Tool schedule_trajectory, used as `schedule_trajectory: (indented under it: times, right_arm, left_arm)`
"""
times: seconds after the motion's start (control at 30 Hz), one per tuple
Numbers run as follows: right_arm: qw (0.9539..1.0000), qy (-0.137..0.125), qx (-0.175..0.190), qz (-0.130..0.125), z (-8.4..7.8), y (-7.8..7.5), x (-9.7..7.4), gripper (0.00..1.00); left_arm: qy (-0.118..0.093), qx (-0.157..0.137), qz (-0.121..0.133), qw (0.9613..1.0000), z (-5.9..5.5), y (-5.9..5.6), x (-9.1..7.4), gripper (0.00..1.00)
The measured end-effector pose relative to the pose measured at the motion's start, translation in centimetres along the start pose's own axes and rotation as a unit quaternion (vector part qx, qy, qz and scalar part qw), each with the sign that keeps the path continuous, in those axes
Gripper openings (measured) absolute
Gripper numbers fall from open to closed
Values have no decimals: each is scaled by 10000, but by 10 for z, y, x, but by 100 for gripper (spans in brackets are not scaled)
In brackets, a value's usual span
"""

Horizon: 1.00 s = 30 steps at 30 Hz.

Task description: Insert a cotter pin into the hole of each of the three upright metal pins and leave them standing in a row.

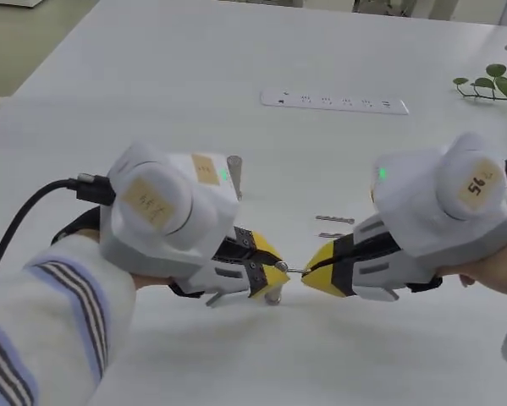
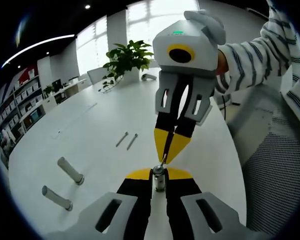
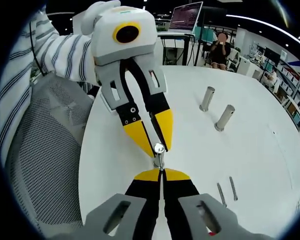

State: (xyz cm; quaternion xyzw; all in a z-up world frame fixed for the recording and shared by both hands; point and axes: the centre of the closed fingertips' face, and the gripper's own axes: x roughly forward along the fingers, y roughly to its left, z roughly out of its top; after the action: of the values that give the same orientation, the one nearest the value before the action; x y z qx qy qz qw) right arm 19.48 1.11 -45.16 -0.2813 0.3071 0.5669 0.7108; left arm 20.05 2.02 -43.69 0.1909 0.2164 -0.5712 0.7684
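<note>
My left gripper (image 2: 160, 175) is clamped on the upright metal pin (image 3: 159, 148), stiff and likely slick, just under its head; my right gripper (image 3: 161, 176) pinches the thin cotter pin (image 1: 294, 271), probably bendy, at the hole; I'd grip it near the tip.

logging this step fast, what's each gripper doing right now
left gripper: shut on the upright metal pin
right gripper: shut on a cotter pin, its tip at the metal pin's head
</note>
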Motion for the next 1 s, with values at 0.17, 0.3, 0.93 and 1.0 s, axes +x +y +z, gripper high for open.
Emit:
schedule_trajectory:
  times: [0.17,0.3,0.93,1.0]
  right_arm:
    - [9999,-42,-119,50,6,1,5,0]
    - [9994,-86,-314,74,9,1,8,0]
    - [9990,-137,-375,-195,5,-7,-1,6]
    - [9990,-171,-344,-216,8,-8,0,4]
  left_arm:
    - [0,-51,-15,10000,0,0,0,5]
    - [-3,-100,-23,9999,-1,0,0,5]
    - [55,-135,-21,9999,0,-1,0,5]
    - [61,-138,-24,9999,0,-1,0,5]
